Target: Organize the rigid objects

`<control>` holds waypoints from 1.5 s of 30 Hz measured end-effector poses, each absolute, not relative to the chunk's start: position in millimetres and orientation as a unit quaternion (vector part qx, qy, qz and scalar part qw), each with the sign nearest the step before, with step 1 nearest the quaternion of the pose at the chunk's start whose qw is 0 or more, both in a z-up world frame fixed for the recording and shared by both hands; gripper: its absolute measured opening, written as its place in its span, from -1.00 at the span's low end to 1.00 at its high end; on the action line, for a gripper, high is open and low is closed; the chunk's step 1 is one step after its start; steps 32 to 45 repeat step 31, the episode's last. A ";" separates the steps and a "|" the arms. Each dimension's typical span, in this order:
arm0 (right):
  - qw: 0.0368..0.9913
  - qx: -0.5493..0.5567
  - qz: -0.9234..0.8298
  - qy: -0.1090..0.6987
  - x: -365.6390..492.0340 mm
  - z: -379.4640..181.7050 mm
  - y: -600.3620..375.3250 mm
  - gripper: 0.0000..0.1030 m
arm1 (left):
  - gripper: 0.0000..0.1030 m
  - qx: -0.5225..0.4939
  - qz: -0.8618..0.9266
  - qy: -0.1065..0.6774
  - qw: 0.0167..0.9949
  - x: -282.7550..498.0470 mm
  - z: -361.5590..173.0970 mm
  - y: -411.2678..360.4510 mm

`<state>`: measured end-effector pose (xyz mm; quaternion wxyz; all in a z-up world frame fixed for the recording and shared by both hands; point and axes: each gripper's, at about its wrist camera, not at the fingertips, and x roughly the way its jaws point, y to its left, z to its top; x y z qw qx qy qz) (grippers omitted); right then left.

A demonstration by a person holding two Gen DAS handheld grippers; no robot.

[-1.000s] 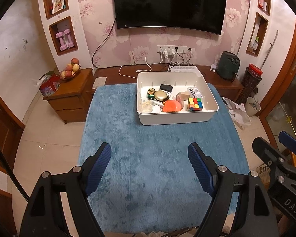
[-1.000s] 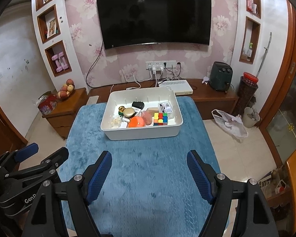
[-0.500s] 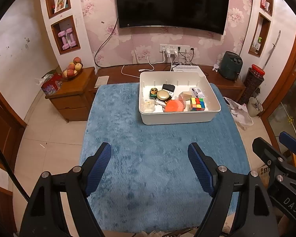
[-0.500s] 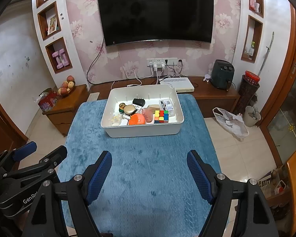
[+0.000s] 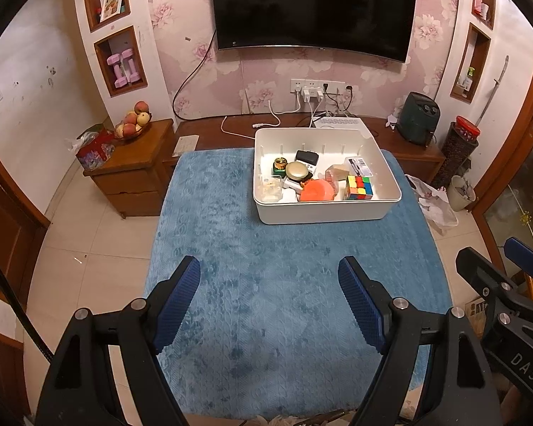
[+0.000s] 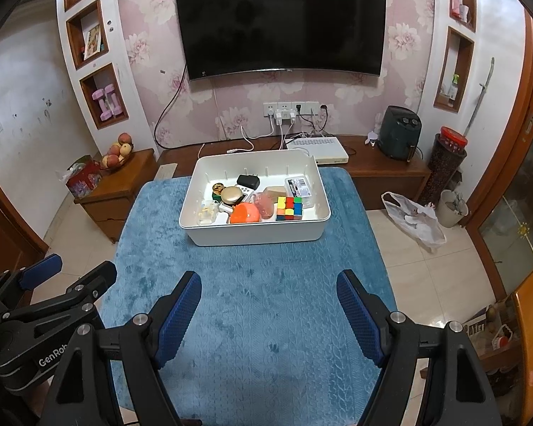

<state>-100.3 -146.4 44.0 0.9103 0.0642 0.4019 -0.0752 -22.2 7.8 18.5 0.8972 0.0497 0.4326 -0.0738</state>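
Observation:
A white bin [image 5: 323, 213] [image 6: 256, 236] stands at the far side of a blue cloth-covered table [image 5: 284, 301] [image 6: 266, 301]. It holds a colour cube [image 5: 359, 187] [image 6: 290, 208], an orange round thing [image 5: 316, 191] [image 6: 245, 213], a gold round tin [image 5: 297, 170] [image 6: 232, 195], a black box [image 5: 307, 158] [image 6: 248, 181] and several other small items. My left gripper [image 5: 269, 301] is open and empty above the near part of the cloth. My right gripper [image 6: 269, 305] is open and empty too, beside it.
A wooden side cabinet [image 5: 131, 167] with a fruit bowl [image 5: 133, 124] stands left of the table. A low TV bench [image 6: 373, 170] with a black appliance [image 6: 399, 131] runs behind it. A plastic bag [image 6: 414, 220] and a bin [image 6: 451, 207] lie on the floor at right.
Both grippers have drawn slightly back and up from the bin, so it looks a little farther away. Both stay open and empty. Nothing in the bin has moved.

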 end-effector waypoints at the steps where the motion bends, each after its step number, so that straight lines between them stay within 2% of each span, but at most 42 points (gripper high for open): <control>1: 0.910 0.064 -0.075 0.402 -100.4 43.7 -146.3 0.54 | 0.60 0.050 -0.074 0.433 0.897 -21.9 18.5 8.3; 45: 0.906 0.065 -0.075 0.412 -94.1 31.2 -147.3 0.54 | 0.60 0.054 -0.073 0.439 0.894 -12.3 11.1 4.4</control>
